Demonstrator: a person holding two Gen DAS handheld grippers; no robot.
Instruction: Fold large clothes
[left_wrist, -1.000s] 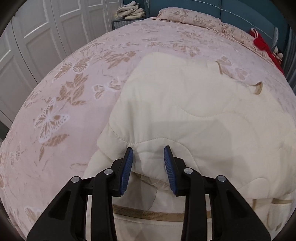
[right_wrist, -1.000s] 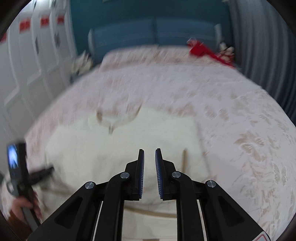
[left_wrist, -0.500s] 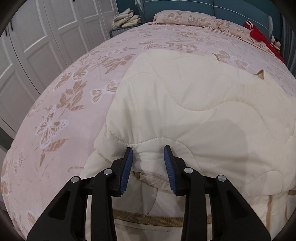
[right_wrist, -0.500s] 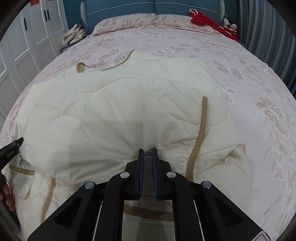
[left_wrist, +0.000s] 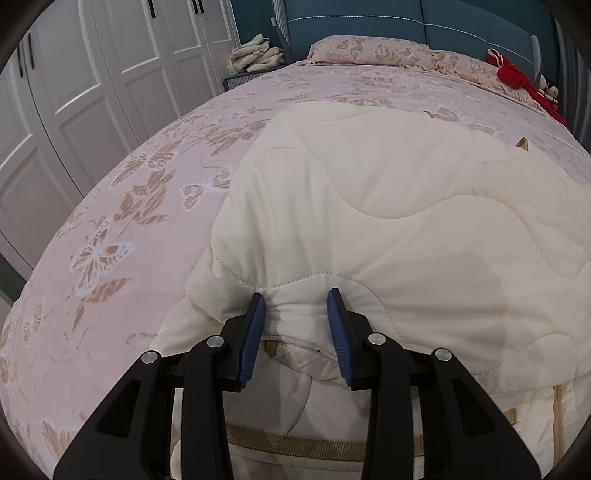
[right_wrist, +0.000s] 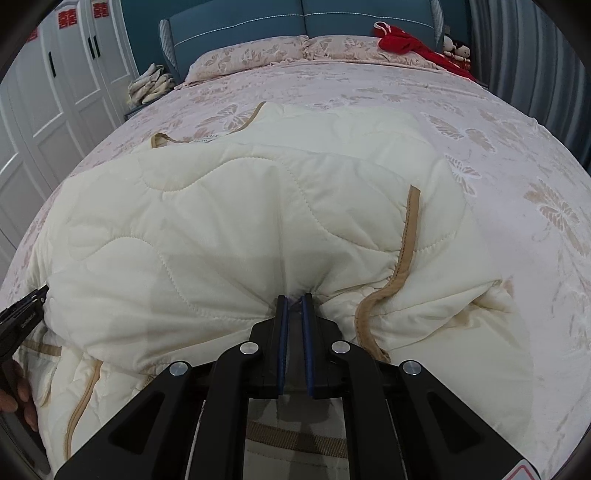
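Note:
A large cream quilted garment with tan trim (left_wrist: 388, 206) lies on the bed, its upper layer folded over toward me; it also shows in the right wrist view (right_wrist: 240, 221). My left gripper (left_wrist: 295, 301) stands open with its blue pads on either side of the folded edge at the garment's left side. My right gripper (right_wrist: 294, 301) is shut on a bunched pinch of the folded edge near the tan trim (right_wrist: 402, 258). The left gripper's tip (right_wrist: 22, 317) shows at the left edge of the right wrist view.
The bed has a pink butterfly-print cover (left_wrist: 122, 236) and pillows (right_wrist: 258, 55) at a blue headboard. A red cloth (right_wrist: 406, 42) and dolls lie at the far right. White wardrobe doors (left_wrist: 74, 92) stand left. A pile of folded clothes (left_wrist: 256, 55) sits on a nightstand.
The right gripper swung down onto the garment and closed on its folded edge. The folded layer has come nearer and flatter. The left gripper stayed open at the same edge.

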